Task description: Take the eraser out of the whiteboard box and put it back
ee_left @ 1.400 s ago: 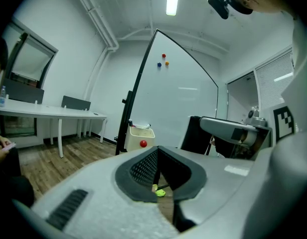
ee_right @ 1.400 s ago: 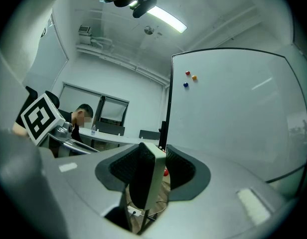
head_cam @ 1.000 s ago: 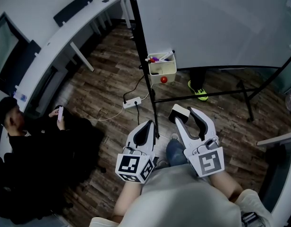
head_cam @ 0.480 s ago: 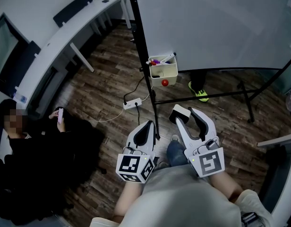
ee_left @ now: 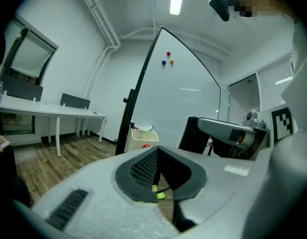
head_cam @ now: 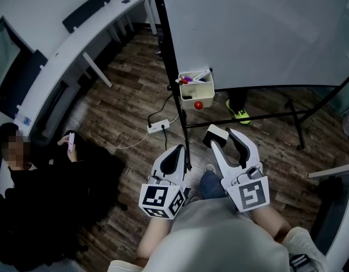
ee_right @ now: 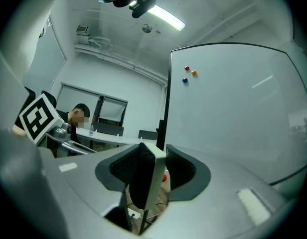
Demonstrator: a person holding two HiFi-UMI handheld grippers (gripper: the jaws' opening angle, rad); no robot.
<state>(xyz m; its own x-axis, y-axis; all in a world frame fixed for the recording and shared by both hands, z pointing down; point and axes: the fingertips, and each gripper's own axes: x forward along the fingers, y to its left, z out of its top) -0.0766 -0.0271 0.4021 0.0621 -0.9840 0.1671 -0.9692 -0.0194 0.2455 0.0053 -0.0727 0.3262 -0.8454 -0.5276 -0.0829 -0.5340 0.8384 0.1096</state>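
The whiteboard box (head_cam: 195, 89), a cream tub with markers in it, hangs on the whiteboard's black post (head_cam: 173, 67); a red ball (head_cam: 198, 104) sits on its front. It also shows in the left gripper view as the box (ee_left: 143, 139). My right gripper (head_cam: 222, 138) is shut on the eraser (head_cam: 215, 134), a white block with a dark felt side, held level short of the box. In the right gripper view the eraser (ee_right: 148, 180) stands upright between the pads and hides the box. My left gripper (head_cam: 175, 155) hangs beside it, shut and holding nothing.
The whiteboard (head_cam: 259, 27) stands on a black wheeled frame (head_cam: 242, 115). A white power strip (head_cam: 158, 124) with its cable lies on the wood floor by the post. A person in dark clothes (head_cam: 33, 174) sits at the left, near a long white desk (head_cam: 78, 41). A yellow-green shoe (head_cam: 238, 113) shows behind the board.
In the head view the box and whiteboard post have slid lower in the picture, closer to both grippers. The grip on the eraser is unchanged.
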